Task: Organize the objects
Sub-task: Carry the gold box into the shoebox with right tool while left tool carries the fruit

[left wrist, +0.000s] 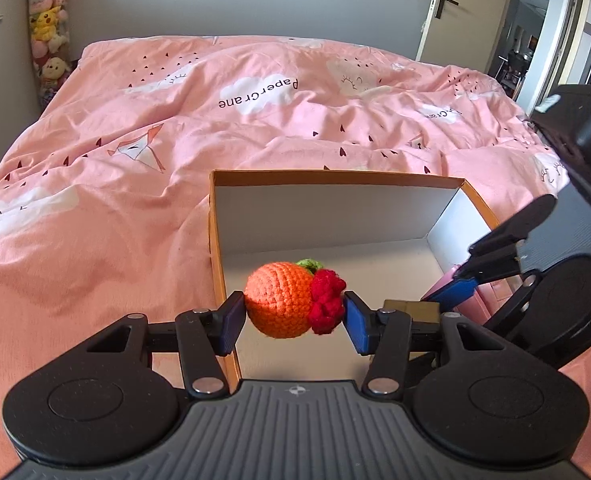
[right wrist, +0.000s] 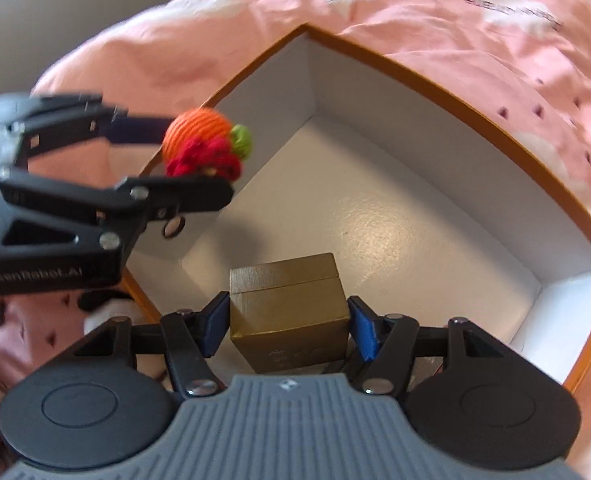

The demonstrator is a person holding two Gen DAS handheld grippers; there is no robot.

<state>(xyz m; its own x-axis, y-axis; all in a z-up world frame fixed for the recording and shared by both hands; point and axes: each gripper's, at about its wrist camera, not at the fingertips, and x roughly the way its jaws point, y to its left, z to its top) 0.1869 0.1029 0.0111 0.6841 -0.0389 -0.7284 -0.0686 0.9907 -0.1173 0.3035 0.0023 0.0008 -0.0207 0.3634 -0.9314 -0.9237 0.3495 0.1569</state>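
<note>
My left gripper (left wrist: pixel 293 314) is shut on a crocheted orange ball (left wrist: pixel 279 304) with a red flower and a green leaf, held above the near left corner of an open box (left wrist: pixel 335 176) with orange rims and a white inside. From the right wrist view the same toy (right wrist: pixel 199 140) hangs over the box's left wall. My right gripper (right wrist: pixel 289 322) is shut on a small gold box (right wrist: pixel 291 312), low inside the open box (right wrist: pixel 455 96) near its floor. In the left wrist view the gold box (left wrist: pixel 409 306) peeks out behind my left gripper's right finger.
The open box lies on a bed with a pink printed duvet (left wrist: pixel 135 160). Soft toys (left wrist: pixel 47 28) are stacked in the far left corner by the wall. A door (left wrist: pixel 447 4) stands open at the far right. Something pink (left wrist: pixel 445 284) shows beside the right gripper's finger.
</note>
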